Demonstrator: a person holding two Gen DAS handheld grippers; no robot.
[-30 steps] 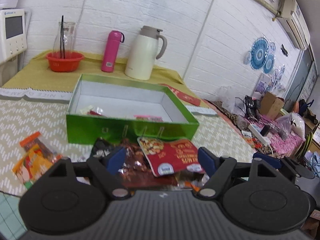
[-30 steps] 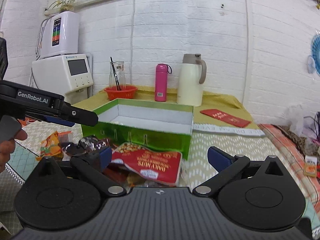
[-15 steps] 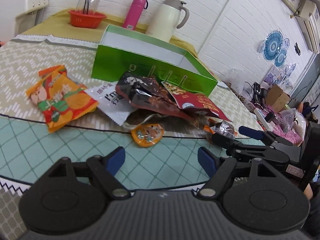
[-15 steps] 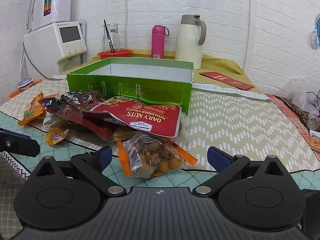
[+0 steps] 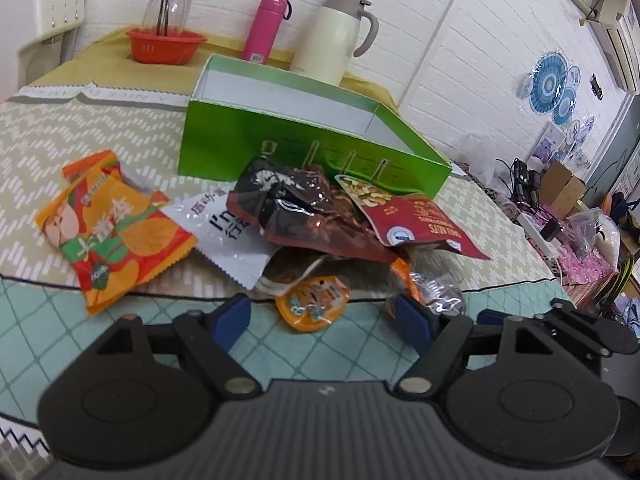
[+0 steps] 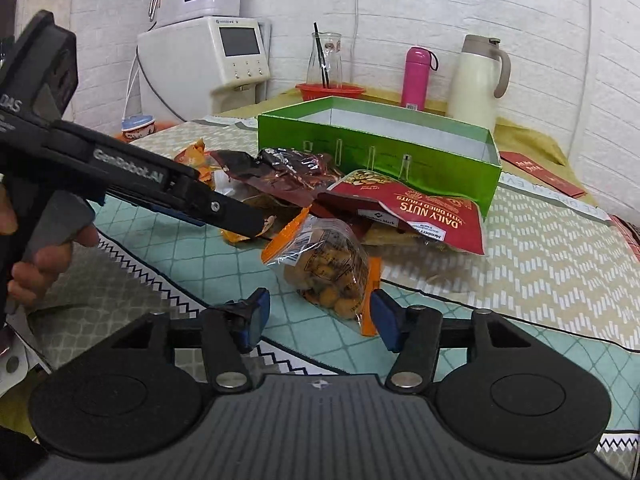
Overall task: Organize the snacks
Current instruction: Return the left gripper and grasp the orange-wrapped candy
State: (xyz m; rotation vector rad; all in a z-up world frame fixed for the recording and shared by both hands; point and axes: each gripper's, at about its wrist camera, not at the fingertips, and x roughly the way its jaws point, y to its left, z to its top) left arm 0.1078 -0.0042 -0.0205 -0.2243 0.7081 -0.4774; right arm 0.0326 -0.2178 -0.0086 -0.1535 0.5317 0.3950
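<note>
Snacks (image 5: 320, 220) are heaped on the tabletop (image 5: 60, 128) just in front of the open green box (image 5: 312, 148), none of them visibly in it from here. Compared with a second ago, both claws have been lowered from box height to the near edge of the heap. The left claw (image 5: 324, 322) is spread wide and empty, with a small orange packet (image 5: 312, 306) lying just ahead between its fingertips. The right claw (image 6: 318, 320) is likewise wide, and a clear bag of round nuts (image 6: 328, 268) reaches in between its blue pads without being pressed. It is judged that a pickup is being lined up and that the sorting has barely begun.

The tabletop is covered by a patterned cloth, teal checks at the near edge and beige zigzag further back. Along the far edge a red bowl (image 5: 166, 44), a pink flask (image 5: 264, 26) and a cream jug (image 5: 332, 36) are stood against a white brick wall.
</note>
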